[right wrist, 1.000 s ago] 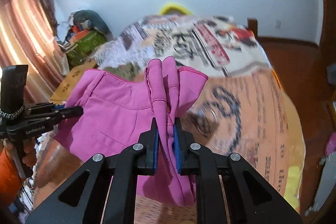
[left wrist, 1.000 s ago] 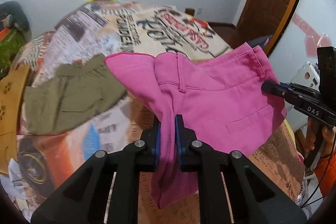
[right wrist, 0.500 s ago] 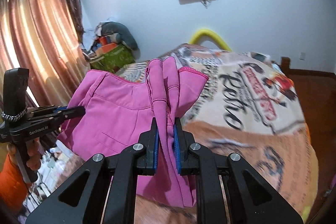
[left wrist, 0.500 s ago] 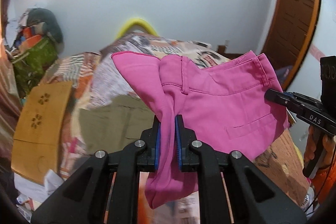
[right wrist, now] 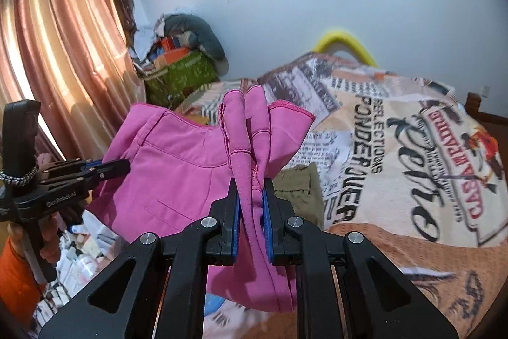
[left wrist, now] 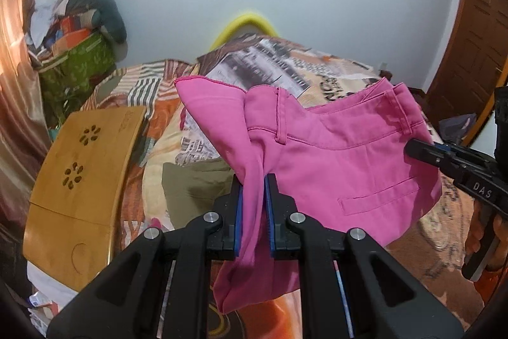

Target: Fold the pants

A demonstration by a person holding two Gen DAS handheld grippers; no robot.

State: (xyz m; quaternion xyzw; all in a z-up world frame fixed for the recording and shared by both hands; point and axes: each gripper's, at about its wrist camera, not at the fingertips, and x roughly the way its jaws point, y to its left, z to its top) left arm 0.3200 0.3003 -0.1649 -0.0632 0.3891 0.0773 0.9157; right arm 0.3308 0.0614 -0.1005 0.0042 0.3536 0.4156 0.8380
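Pink pants (left wrist: 333, 154) hang in the air over the bed, stretched between both grippers. My left gripper (left wrist: 254, 189) is shut on a bunched fold at one end of the waistband. At the right edge of this view, the right gripper (left wrist: 422, 148) pinches the other end. In the right wrist view, my right gripper (right wrist: 250, 193) is shut on a gathered roll of the pink pants (right wrist: 177, 167). The left gripper (right wrist: 123, 164) holds the far side, with a hand below it. The legs droop under the fingers.
Folded olive pants (left wrist: 197, 183) lie on the printed bed blanket (right wrist: 397, 148) just beyond the pink ones. A wooden lap board (left wrist: 82, 173) leans at the bed's left side. A green bag (left wrist: 79, 62) with clutter and a curtain (right wrist: 47, 53) stand beyond it, and a door (left wrist: 470, 37) is on the right.
Both grippers have carried the pink pants sideways over the bed, still stretched between them. The views have swung toward the wall and curtain, and the olive pants now sit behind the pink cloth.
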